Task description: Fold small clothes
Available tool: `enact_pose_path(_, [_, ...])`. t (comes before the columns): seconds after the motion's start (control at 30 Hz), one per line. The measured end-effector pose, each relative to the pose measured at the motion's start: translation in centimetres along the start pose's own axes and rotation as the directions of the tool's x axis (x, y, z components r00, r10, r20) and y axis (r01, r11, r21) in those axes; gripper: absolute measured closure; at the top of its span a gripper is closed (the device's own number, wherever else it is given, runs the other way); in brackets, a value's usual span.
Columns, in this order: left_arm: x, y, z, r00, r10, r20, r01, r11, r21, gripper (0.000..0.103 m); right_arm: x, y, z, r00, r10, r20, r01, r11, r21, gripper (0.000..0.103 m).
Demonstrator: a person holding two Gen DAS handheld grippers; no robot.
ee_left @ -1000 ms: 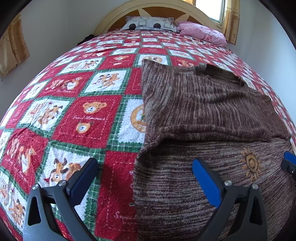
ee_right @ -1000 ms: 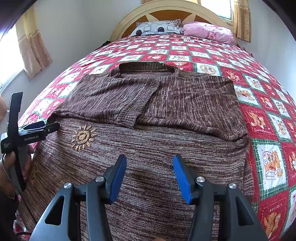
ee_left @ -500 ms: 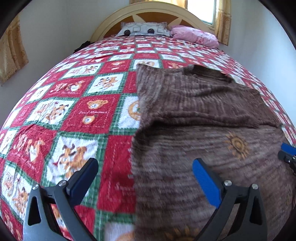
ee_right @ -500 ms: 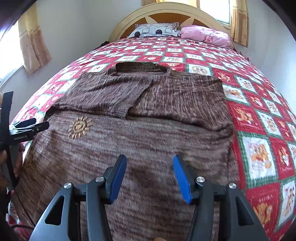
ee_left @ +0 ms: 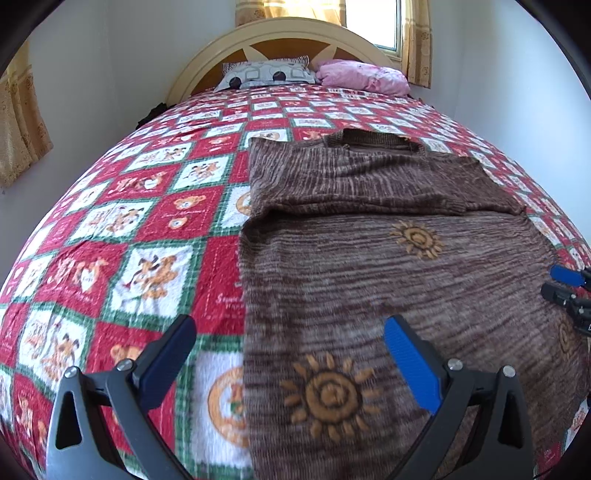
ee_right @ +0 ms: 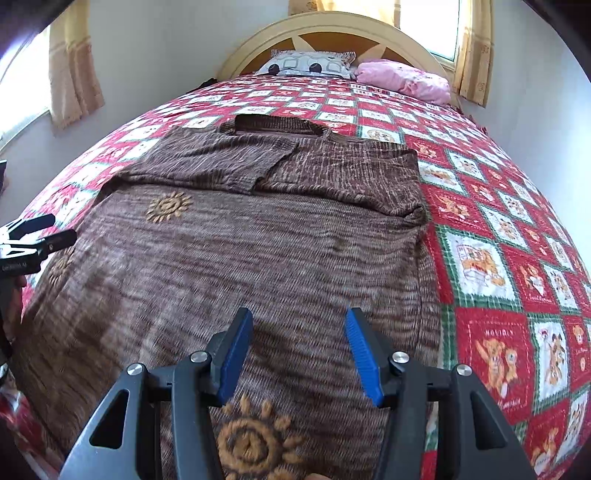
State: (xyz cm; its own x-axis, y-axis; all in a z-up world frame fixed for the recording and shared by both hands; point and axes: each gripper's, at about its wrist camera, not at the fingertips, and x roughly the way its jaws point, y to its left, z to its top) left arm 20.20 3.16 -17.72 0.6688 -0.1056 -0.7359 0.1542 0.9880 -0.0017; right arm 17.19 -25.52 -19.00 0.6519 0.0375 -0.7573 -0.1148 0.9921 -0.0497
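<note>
A brown knit sweater with orange sun motifs lies flat on the bed, both sleeves folded in across its chest. My left gripper hovers wide open above the sweater's left edge near the hem, nothing between its fingers. My right gripper stands open over the lower body of the sweater, holding nothing. Each gripper shows at the edge of the other's view: the right gripper at far right, the left gripper at far left with a hand behind it.
The bed carries a red, green and white patchwork quilt with bear pictures. A patterned pillow and a pink pillow lie at the cream headboard. Curtained windows sit on both side walls.
Both grippers have drawn back toward the foot of the bed, so the sweater looks farther off and more of its lower body with the sun motifs shows. Jaws unchanged.
</note>
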Motion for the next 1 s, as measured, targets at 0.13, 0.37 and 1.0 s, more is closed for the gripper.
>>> enact_pose_path(0.13, [-1.3, -0.3, -0.9, 1.0, -0.011, 0.009, 0.011, 1.0, -0.001, 0.0, -0.7, 0.1, -1.0, 1.0, 0.006, 0.008, -0.006, 1.0, 0.011, 0.049])
enact_pose_path(0.37, [-3.1, -1.1, -2.3, 1.0, -0.026, 0.016, 0.026, 1.0, 0.007, 0.0, -2.0, 0.2, -2.6, 1.0, 0.015, 0.013, -0.015, 0.999, 0.033, 0.049])
enact_pose_path(1.0, [-6.8, -2.9, -6.5, 0.998, -0.068, -0.004, 0.068, 0.997, 0.04, 0.0, -5.5, 0.8, -7.4, 0.999, 0.038, 0.0, -0.038, 0.996, 0.081, 0.049])
